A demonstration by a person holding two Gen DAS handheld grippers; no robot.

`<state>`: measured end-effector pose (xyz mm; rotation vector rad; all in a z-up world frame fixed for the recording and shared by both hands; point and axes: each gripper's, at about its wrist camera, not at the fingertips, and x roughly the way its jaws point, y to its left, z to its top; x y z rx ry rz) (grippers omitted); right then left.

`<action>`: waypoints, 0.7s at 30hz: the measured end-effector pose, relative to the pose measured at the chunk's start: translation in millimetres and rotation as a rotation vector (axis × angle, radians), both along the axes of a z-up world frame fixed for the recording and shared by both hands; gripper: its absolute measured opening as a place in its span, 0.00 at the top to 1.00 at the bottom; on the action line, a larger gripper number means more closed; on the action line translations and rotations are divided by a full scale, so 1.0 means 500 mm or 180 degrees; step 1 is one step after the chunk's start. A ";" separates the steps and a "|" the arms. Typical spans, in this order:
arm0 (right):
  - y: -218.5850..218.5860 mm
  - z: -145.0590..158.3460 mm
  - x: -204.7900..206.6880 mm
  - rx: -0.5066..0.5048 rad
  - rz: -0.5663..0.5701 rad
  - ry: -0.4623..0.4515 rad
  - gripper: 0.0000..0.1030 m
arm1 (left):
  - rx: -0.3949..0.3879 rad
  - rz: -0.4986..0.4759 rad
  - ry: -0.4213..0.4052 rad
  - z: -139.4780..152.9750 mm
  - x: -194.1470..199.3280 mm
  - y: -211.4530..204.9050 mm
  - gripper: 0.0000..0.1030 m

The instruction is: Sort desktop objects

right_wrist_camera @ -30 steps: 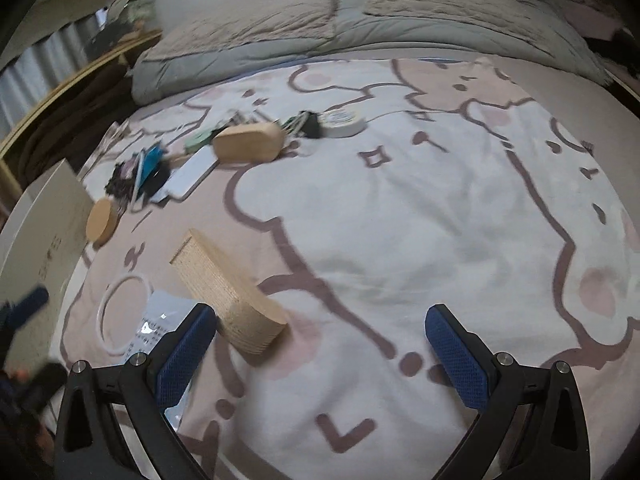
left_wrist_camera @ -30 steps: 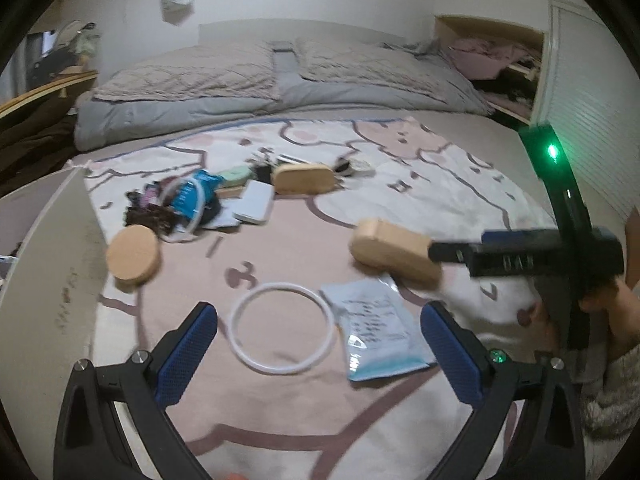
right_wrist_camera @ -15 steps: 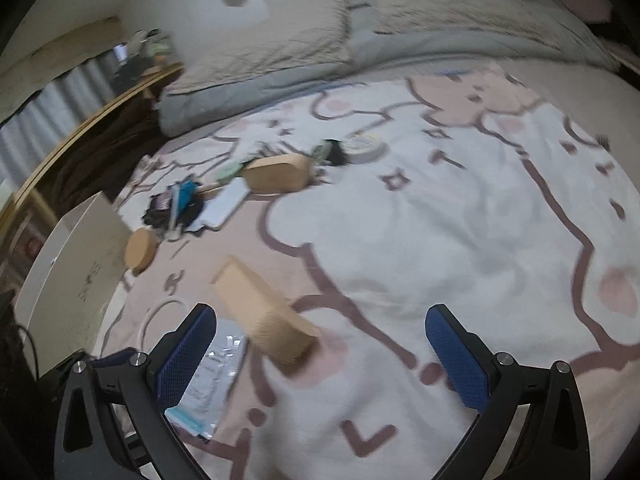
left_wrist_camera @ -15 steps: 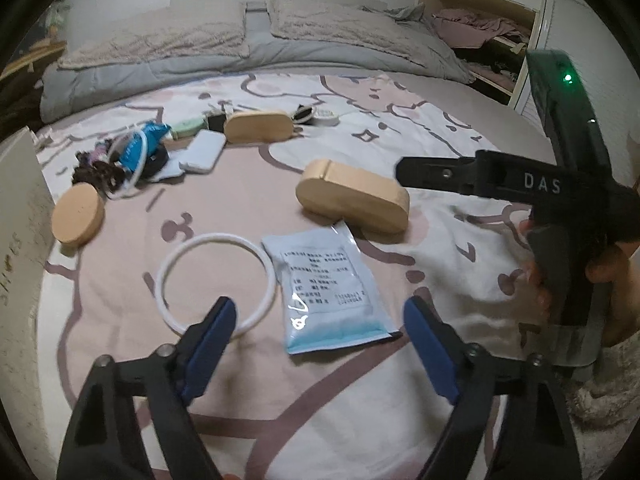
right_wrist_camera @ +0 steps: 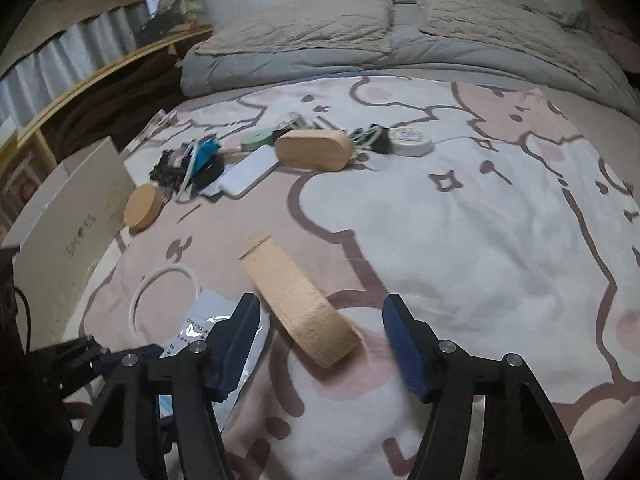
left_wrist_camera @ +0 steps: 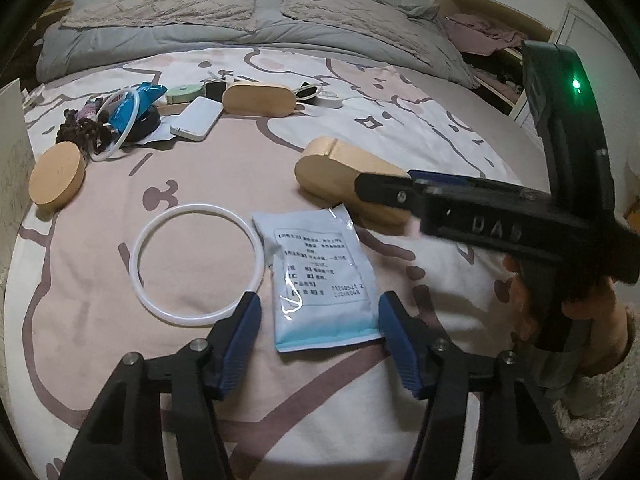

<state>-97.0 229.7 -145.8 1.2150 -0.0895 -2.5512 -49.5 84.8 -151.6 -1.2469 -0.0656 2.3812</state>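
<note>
A white and blue pouch [left_wrist_camera: 320, 276] lies flat on the patterned bedspread [left_wrist_camera: 420, 120]. Its near end sits between the blue pads of my left gripper [left_wrist_camera: 320, 328]. The jaws stand narrowed with a gap beside the pouch, so they are open. A white ring [left_wrist_camera: 196, 264] lies just left of the pouch. In the right wrist view an oblong wooden block [right_wrist_camera: 296, 304] lies between the pads of my right gripper [right_wrist_camera: 320, 336]. Its jaws are closing and the pads are clear of the block. From the left wrist view, the right gripper [left_wrist_camera: 400, 192] reaches over that block [left_wrist_camera: 340, 172].
Farther back lie a second wooden block [right_wrist_camera: 314, 148], a white power bank [right_wrist_camera: 250, 176], a tape roll [right_wrist_camera: 410, 140], a round cork disc [right_wrist_camera: 142, 208] and a pile of small items [left_wrist_camera: 120, 116]. A white box [right_wrist_camera: 68, 232] stands at the left edge. Pillows [left_wrist_camera: 160, 8] line the back.
My left gripper's jaws narrowed and it sank toward the pouch. The right gripper's jaws narrowed as it shifted over the wooden block.
</note>
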 end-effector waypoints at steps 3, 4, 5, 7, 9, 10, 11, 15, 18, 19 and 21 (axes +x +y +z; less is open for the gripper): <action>-0.022 -0.004 -0.001 0.0133 0.0090 0.0017 0.54 | 0.0012 0.0020 -0.0026 -0.001 -0.002 -0.003 0.44; -0.029 -0.005 -0.003 0.0200 0.0096 0.0030 0.55 | 0.0006 0.0021 -0.0030 -0.001 -0.002 -0.002 0.44; -0.036 -0.006 -0.005 0.0265 0.0094 0.0041 0.55 | 0.0001 0.0019 -0.0033 -0.002 -0.002 -0.002 0.44; -0.037 -0.004 -0.008 0.0311 0.0049 0.0066 0.59 | -0.0018 0.0024 -0.0032 -0.004 -0.002 -0.001 0.44; -0.026 0.002 -0.010 0.0189 0.0011 0.0055 0.66 | -0.0058 0.0015 0.0009 -0.005 -0.001 0.004 0.44; -0.019 0.005 -0.010 0.0098 -0.0004 0.0045 0.67 | -0.0092 -0.0004 0.0049 -0.005 0.001 0.008 0.44; -0.013 0.007 -0.010 0.0018 -0.0016 0.0034 0.69 | -0.0143 -0.0026 0.0092 -0.005 0.003 0.014 0.44; 0.005 0.010 -0.007 -0.0143 -0.0079 -0.0018 0.71 | -0.0202 -0.0122 0.0145 -0.009 0.004 0.035 0.25; 0.025 0.010 -0.008 -0.0326 -0.0154 -0.0098 0.71 | -0.0278 -0.0122 0.0169 -0.011 -0.002 0.051 0.21; 0.030 0.011 -0.008 -0.0373 -0.0173 -0.0114 0.71 | -0.0306 -0.0109 0.0173 -0.013 -0.007 0.056 0.21; 0.042 0.013 -0.004 -0.0485 -0.0201 -0.0153 0.73 | -0.0340 -0.0086 0.0169 -0.016 -0.016 0.063 0.21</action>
